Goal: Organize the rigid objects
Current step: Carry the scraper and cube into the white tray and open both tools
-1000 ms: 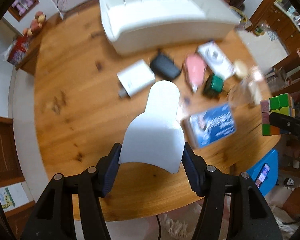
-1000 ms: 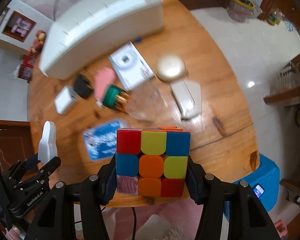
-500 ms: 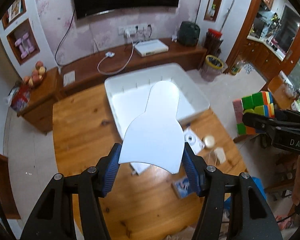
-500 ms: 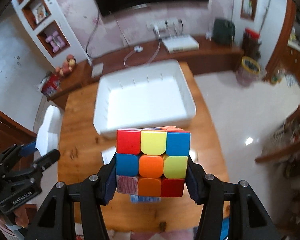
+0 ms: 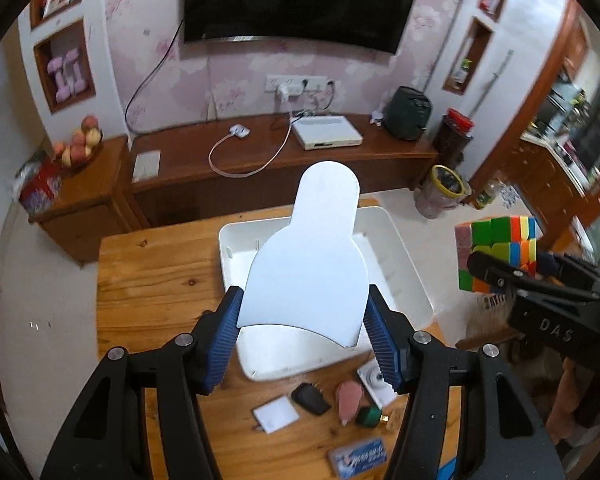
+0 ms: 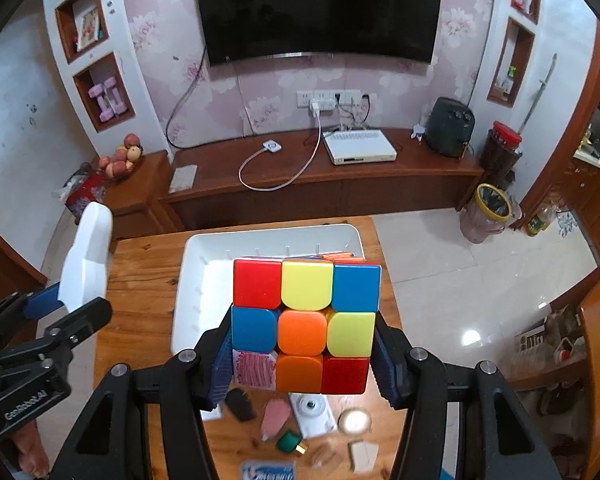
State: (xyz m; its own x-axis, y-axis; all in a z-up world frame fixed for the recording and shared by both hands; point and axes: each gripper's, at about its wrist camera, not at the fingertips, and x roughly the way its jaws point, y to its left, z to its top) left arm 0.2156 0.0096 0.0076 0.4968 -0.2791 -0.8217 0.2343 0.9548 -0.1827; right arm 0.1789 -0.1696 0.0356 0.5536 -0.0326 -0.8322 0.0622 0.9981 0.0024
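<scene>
My left gripper (image 5: 303, 304) is shut on a white bottle-shaped plastic piece (image 5: 312, 248), pads pressing its wide lower sides. It hangs high above the white bin (image 5: 404, 260) on the wooden table (image 5: 152, 280). My right gripper (image 6: 303, 332) is shut on a multicoloured puzzle cube (image 6: 304, 320), also held high over the white bin (image 6: 188, 280). The cube (image 5: 500, 248) shows at the right of the left wrist view. The white piece (image 6: 88, 256) and left gripper (image 6: 66, 308) show at the left of the right wrist view.
Small items lie on the table's near part: a white box (image 5: 276, 414), a black case (image 5: 310, 398), a pink object (image 5: 350, 396), a green cap (image 5: 369, 416), a blue packet (image 5: 358, 458), a round gold lid (image 6: 354, 420). A low wooden cabinet (image 6: 340, 184) stands beyond the table.
Both grippers have risen and tipped upward while keeping their loads. The table and bin now look smaller and lower, and the wall and screen have come into view.
</scene>
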